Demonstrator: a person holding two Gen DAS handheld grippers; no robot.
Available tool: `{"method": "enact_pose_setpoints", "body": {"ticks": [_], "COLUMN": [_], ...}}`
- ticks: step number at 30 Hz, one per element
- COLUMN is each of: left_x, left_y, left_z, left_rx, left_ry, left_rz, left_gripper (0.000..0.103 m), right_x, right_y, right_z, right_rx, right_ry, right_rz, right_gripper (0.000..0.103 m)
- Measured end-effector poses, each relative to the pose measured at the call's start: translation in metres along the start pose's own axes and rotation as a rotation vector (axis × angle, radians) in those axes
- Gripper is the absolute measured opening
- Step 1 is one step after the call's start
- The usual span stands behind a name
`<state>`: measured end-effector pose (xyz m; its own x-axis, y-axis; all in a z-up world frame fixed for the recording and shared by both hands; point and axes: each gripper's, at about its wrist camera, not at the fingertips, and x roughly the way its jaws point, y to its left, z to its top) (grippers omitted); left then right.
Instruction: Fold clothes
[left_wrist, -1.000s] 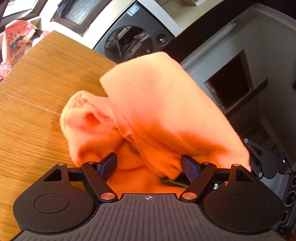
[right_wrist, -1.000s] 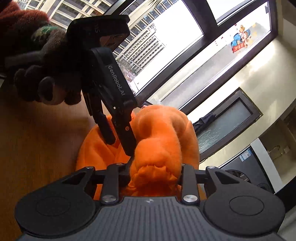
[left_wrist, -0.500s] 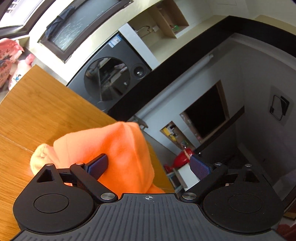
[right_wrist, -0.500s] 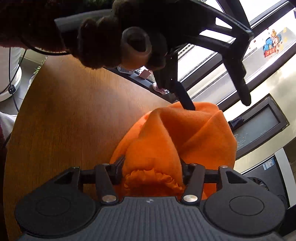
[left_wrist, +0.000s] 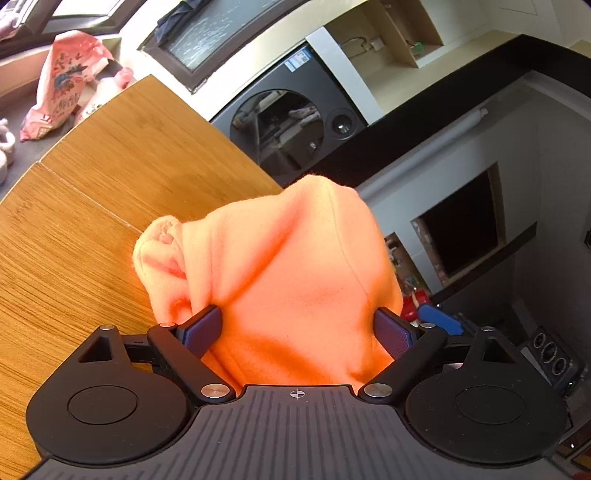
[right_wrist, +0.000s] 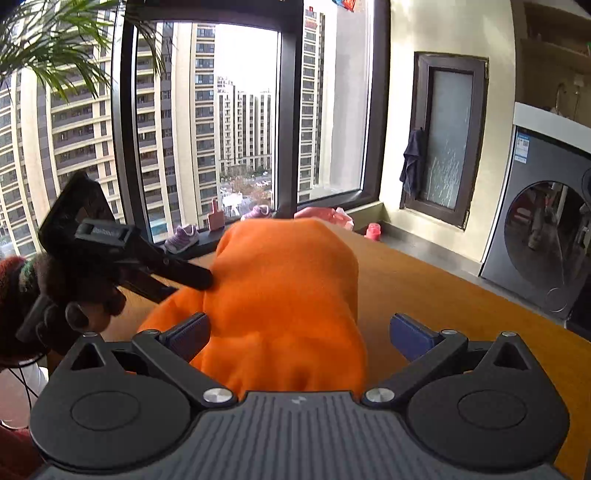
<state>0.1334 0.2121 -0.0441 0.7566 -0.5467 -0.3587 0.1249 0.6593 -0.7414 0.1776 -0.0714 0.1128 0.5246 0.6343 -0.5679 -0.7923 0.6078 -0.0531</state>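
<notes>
**Orange fleece bunched between two grippers at the table edge**

One orange fleece garment (left_wrist: 295, 280) sits heaped on the wooden table (left_wrist: 92, 206), near its far edge, and fills the middle of both wrist views, hiding much of the tabletop behind it.

The left gripper (left_wrist: 297, 328) has its jaws closing around a wide bulk of the fleece; both blue pads (left_wrist: 205, 326) lie against the cloth. The right gripper (right_wrist: 299, 330) is opening: its left pad (right_wrist: 190, 332) is just beside the fabric, its right pad stands clear of it over bare wood.

Around: one dark front-loading washing machine (left_wrist: 295, 122), one frosted-glass door (right_wrist: 445, 136) with a dark cloth (right_wrist: 410, 166) hung beside it, one printed pink bag (left_wrist: 62, 85) on the floor, and two small purple shoes (right_wrist: 183, 236) on the window sill.
</notes>
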Motion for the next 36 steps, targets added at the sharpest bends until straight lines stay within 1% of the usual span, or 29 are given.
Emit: {"method": "enact_pose_setpoints", "body": {"ticks": [1,2,3,4,7,8,9,10,12,13,14,18,20,21,22,23,24,26,27,28,30,33,35,36], "left_x": [-0.008,-0.017,-0.026,-0.031,-0.039,-0.036,-0.027,-0.016,0.006,0.014,0.016,0.014,0.014,0.015,0.016,0.017,0.017,0.017,0.018,0.018,0.020,0.021,0.020,0.019], "left_y": [-0.009,-0.019,-0.029,-0.039,-0.070,-0.078,-0.082,-0.083,-0.073,-0.064,-0.056,-0.030,-0.026,-0.026,-0.026,-0.025,-0.026,-0.025,-0.024,-0.023,-0.021,-0.019,-0.018,-0.016], "left_z": [0.000,0.001,0.002,0.004,0.012,0.015,0.016,0.016,0.013,0.012,0.010,0.006,0.005,0.004,0.004,0.005,0.004,0.004,0.004,0.005,0.005,0.005,0.004,0.004], "left_rx": [0.040,0.083,0.122,0.146,0.202,0.211,0.213,0.210,0.184,0.168,0.150,0.089,0.094,0.098,0.099,0.100,0.101,0.099,0.097,0.095,0.090,0.090,0.087,0.083], "left_ry": [-0.017,-0.037,-0.059,-0.077,-0.126,-0.128,-0.116,-0.095,-0.057,-0.045,-0.047,-0.077,-0.082,-0.081,-0.080,-0.079,-0.079,-0.081,-0.083,-0.084,-0.085,-0.081,-0.080,-0.082], "left_rz": [0.006,-0.001,-0.024,-0.057,-0.162,-0.179,-0.175,-0.148,-0.058,-0.018,-0.010,-0.036,-0.044,-0.043,-0.042,-0.041,-0.042,-0.047,-0.053,-0.060,-0.071,-0.075,-0.078,-0.081], "left_gripper": [0.095,0.095,0.095,0.097,0.099,0.100,0.100,0.100,0.100,0.100,0.100,0.099,0.099,0.099,0.099,0.099,0.099,0.099,0.099,0.099,0.099,0.099,0.099,0.099], "right_x": [0.025,0.039,0.040,0.042,0.049,0.051,0.052,0.051,0.047,0.044,0.043,0.037,0.034,0.034,0.037,0.046,0.060,0.092,0.107,0.117,0.123,0.119,0.099,0.085], "right_y": [0.010,0.019,0.022,0.023,0.022,0.021,0.021,0.021,0.020,0.015,0.004,-0.040,-0.066,-0.075,-0.083,-0.090,-0.095,-0.098,-0.098,-0.097,-0.095,-0.095,-0.092,-0.090], "right_z": [-0.013,-0.021,-0.027,-0.028,-0.026,-0.026,-0.026,-0.027,-0.031,-0.034,-0.036,-0.044,-0.045,-0.042,-0.038,-0.033,-0.031,-0.025,-0.026,-0.028,-0.032,-0.040,-0.046,-0.048], "right_rx": [-0.040,-0.051,-0.017,0.012,0.051,0.054,0.057,0.061,0.093,0.128,0.183,0.411,0.546,0.584,0.604,0.607,0.594,0.526,0.483,0.443,0.396,0.379,0.361,0.364], "right_ry": [0.092,0.116,0.074,0.060,0.060,0.058,0.055,0.049,0.045,0.044,0.039,0.008,-0.089,-0.125,-0.148,-0.147,-0.117,-0.017,0.034,0.065,0.066,0.101,0.038,-0.009], "right_rz": [-0.024,-0.037,-0.028,-0.013,0.004,0.005,0.003,-0.003,-0.012,0.004,0.051,0.237,0.303,0.302,0.261,0.173,0.077,-0.093,-0.131,-0.158,-0.205,-0.266,-0.242,-0.193], "right_gripper": [0.103,0.103,0.103,0.103,0.103,0.103,0.103,0.103,0.103,0.103,0.103,0.103,0.103,0.103,0.103,0.103,0.103,0.103,0.103,0.103,0.103,0.103,0.103,0.103]}}
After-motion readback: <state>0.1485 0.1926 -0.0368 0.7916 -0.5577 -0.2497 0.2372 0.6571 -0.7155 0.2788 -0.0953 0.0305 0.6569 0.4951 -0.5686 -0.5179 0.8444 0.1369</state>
